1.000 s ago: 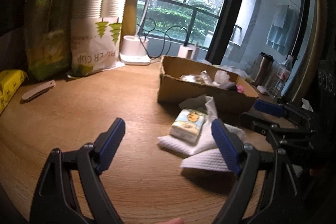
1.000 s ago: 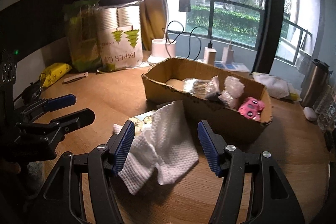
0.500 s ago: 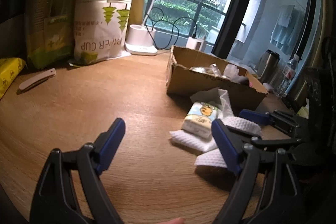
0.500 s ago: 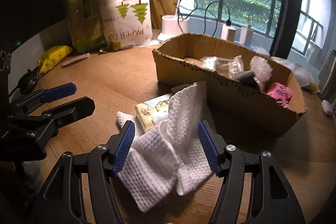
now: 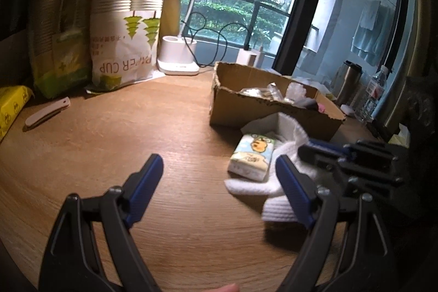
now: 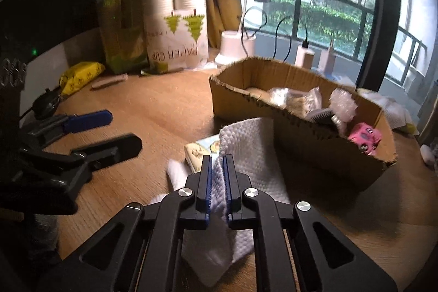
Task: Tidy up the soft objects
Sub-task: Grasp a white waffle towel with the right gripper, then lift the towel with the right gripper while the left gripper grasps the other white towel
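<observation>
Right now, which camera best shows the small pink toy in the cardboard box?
The right wrist view: the small pink toy sits plainly visible at the cardboard box's right end. In the left wrist view only a pink sliver peeks over the box wall.

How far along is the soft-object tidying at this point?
Done: several items, a pink toy among them, lie in the cardboard box. In hand: the right gripper has just closed on the white cloth. Left: the tissue pack, with the left gripper open.
</observation>
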Demonstrator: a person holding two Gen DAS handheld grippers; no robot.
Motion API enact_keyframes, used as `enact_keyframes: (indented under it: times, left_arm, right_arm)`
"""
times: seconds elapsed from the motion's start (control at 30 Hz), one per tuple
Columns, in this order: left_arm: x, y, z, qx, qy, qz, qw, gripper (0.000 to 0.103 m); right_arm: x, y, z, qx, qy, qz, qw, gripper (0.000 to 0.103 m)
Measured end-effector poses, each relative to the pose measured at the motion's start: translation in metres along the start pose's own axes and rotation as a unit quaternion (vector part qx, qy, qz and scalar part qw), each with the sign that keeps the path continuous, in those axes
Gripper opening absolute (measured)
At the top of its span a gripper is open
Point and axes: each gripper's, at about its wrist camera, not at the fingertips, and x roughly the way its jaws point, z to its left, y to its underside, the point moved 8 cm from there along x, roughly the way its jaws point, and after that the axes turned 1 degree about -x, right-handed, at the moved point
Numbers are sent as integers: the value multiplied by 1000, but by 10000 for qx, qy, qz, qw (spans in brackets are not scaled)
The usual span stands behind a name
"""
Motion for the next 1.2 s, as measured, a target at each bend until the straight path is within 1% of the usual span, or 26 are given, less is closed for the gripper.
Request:
enact_keyframes:
  times: [0.23,0.4,0.63,0.87,0.97,1.0,1.03,1.07,1.1,1.13,1.2]
  left_arm:
    - [-7,-6,-22,220,15,-60,9997,85]
    - [-7,-5,-45,396,73,-26,9992,85]
    - [-1,4,-79,670,207,106,9975,85]
    - [10,11,-97,844,250,277,9957,85]
    - [13,14,-101,874,255,325,9953,85]
    - [13,15,-102,882,255,334,9952,85]
    - [14,15,-103,891,251,341,9951,85]
    - [14,15,-104,897,250,341,9951,85]
    - [14,15,-104,898,249,337,9951,85]
    - [14,15,-105,900,252,334,9951,85]
    - [14,14,-104,918,241,332,9949,85]
  right_arm:
    - [-49,-13,-15,97,103,-550,9984,9]
    - [-77,-9,-39,276,310,-791,9960,9]
    - [-99,18,-81,643,650,-786,9927,9]
    - [-113,51,-120,1061,982,-708,9870,9]
    - [-114,60,-128,1157,1008,-637,9861,10]
    - [-113,62,-130,1173,1007,-607,9861,12]
    - [-111,64,-131,1181,1025,-579,9860,22]
    - [-107,67,-133,1186,1088,-484,9858,41]
    - [-103,70,-135,1184,1165,-386,9854,48]
    - [-98,74,-137,1186,1287,-304,9841,52]
    - [-93,79,-141,1210,1352,-218,9832,52]
